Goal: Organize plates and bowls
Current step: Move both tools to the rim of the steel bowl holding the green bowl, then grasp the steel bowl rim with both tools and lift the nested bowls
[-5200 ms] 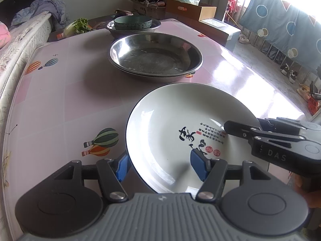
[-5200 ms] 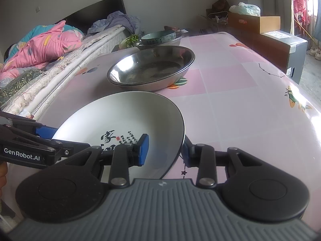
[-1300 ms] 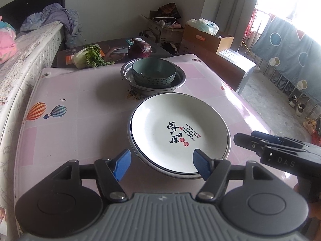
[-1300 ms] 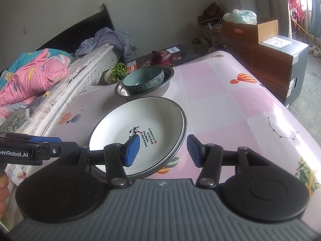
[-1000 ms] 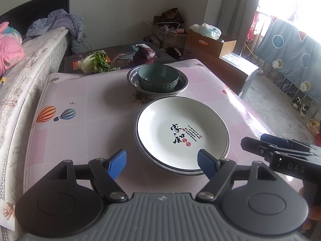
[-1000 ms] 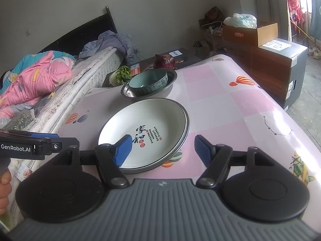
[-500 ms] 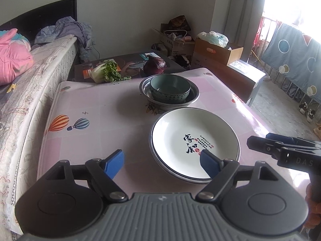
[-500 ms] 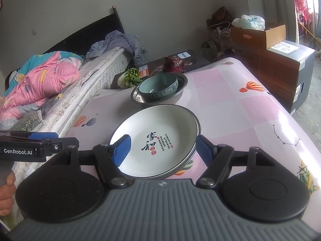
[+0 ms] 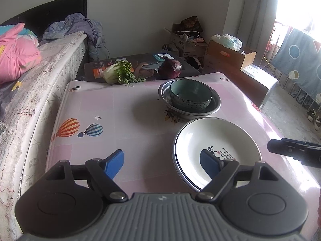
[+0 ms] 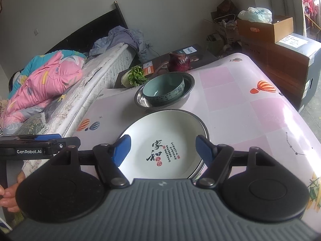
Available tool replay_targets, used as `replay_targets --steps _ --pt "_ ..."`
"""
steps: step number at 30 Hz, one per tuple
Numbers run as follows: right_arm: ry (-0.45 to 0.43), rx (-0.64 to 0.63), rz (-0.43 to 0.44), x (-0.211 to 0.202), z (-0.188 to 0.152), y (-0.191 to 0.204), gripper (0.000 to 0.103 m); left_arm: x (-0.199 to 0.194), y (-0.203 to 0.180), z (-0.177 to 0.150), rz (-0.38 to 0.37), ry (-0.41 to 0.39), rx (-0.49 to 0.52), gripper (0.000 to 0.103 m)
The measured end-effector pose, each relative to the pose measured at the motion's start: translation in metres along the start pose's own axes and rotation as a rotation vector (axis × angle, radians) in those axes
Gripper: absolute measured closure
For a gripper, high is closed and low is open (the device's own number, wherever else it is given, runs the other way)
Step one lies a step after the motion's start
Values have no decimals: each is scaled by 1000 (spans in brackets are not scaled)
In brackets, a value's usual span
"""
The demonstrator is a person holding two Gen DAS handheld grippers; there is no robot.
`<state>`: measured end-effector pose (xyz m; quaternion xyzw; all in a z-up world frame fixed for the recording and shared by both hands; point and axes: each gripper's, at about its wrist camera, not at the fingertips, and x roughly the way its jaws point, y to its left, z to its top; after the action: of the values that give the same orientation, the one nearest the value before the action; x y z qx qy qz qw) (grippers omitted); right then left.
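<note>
Plate: white plate (image 10: 160,140) with dark rim and black calligraphy, nested on the steel basin (image 10: 202,161), mid-desk (image 9: 124,104)
Bowl: teal bowl (image 9: 190,96) inside the smaller steel basin (image 9: 215,105), just behind
My left gripper (image 9: 161,161): jaws apart, empty, pulled back since a second ago
My right gripper (image 10: 163,148): jaws apart, empty, likewise withdrawn

The white plate (image 10: 160,140) now sits in the steel basin (image 10: 202,165), released; both grippers (image 9: 161,161) (image 10: 163,149) are open and drawn back.
</note>
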<state>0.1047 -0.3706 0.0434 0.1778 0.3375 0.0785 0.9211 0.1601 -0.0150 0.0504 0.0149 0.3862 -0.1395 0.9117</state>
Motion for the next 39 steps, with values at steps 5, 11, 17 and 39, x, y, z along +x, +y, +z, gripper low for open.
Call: replay_targets --steps 5,11,17,39 --pt "22 9 7 15 24 -12 32 19 9 24 -11 -9 -13 19" --pt "55 -14 -7 51 67 -34 32 61 17 58 -64 29 -62 19" --pt "99 -2 -12 107 102 -52 48 111 14 92 -55 44 -75 40" --pt "203 136 22 234 132 -87 87 205 32 97 -173 191 -225 82"
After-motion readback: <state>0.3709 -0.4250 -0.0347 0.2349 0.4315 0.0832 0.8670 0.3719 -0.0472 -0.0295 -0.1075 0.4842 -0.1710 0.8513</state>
